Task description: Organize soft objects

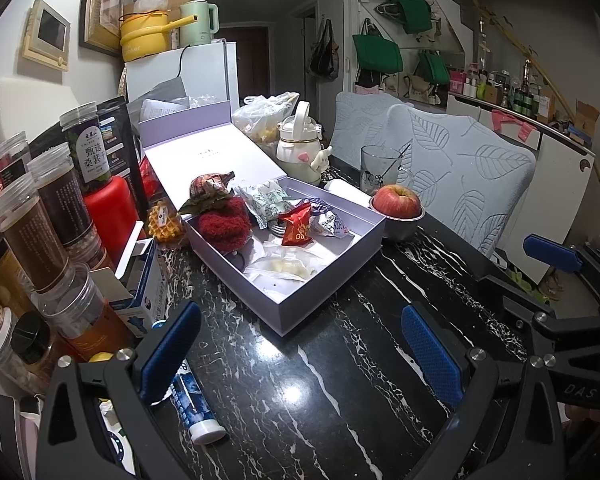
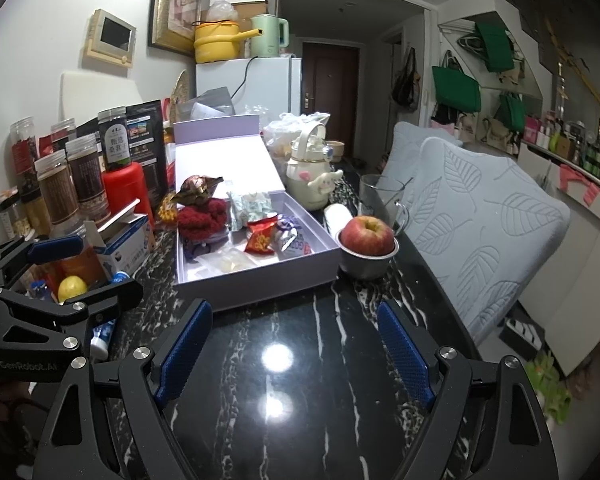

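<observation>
- The lavender box (image 2: 256, 280) lay on the black marbled table (image 2: 300, 360), straight ahead of both tools; every place below is told from that box.
- The soft things sat inside it: a red knitted item (image 2: 202, 218) in its far left corner, with snack packets (image 2: 268, 232) to its right.
- The box's long axis ran away from the tools, and its open lid (image 2: 224, 160) stood at the far end.
- The right tool (image 2: 296, 354) hung before the box's near wall, blue pads spread wide and holding nothing.
- The left tool (image 1: 300, 354) stood off the box's near left corner, likewise spread and empty.
- Judging by this, the red knitted item lay toward the left tool's side, so that tool looked better placed to reach it.
- An apple (image 2: 368, 234) in a steel bowl (image 2: 366, 266) stood just beside the box's right wall.
</observation>
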`<state>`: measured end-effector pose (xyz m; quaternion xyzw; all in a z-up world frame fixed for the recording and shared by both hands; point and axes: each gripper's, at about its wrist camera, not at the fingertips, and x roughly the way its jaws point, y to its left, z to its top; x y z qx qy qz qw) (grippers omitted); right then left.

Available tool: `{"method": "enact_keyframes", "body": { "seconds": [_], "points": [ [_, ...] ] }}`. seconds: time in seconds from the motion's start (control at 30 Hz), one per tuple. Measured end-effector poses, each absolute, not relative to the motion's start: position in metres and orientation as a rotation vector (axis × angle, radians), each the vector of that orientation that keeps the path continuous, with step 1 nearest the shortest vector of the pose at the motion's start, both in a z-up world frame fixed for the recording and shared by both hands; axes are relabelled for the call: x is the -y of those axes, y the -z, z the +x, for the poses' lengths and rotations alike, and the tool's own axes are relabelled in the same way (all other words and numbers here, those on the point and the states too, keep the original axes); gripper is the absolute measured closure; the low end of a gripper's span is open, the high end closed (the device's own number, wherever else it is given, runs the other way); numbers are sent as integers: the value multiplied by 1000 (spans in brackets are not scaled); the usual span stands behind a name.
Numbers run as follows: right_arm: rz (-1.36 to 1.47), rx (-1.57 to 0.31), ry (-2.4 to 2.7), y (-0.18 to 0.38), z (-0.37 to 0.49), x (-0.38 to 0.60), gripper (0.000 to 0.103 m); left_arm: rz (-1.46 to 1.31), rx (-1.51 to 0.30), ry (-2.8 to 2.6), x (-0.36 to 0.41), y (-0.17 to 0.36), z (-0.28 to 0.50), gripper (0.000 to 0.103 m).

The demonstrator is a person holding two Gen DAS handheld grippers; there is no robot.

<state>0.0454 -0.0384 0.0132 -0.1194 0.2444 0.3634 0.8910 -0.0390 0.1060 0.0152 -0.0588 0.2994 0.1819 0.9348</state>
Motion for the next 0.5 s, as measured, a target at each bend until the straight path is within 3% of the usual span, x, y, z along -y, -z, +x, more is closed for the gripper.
{"method": "enact_keyframes", "body": {
  "seconds": [0.5],
  "points": [
    [-248,-516,-746,-12,46,37,17,-120,-617,-369,-104,-14,-39,1]
  ]
}}
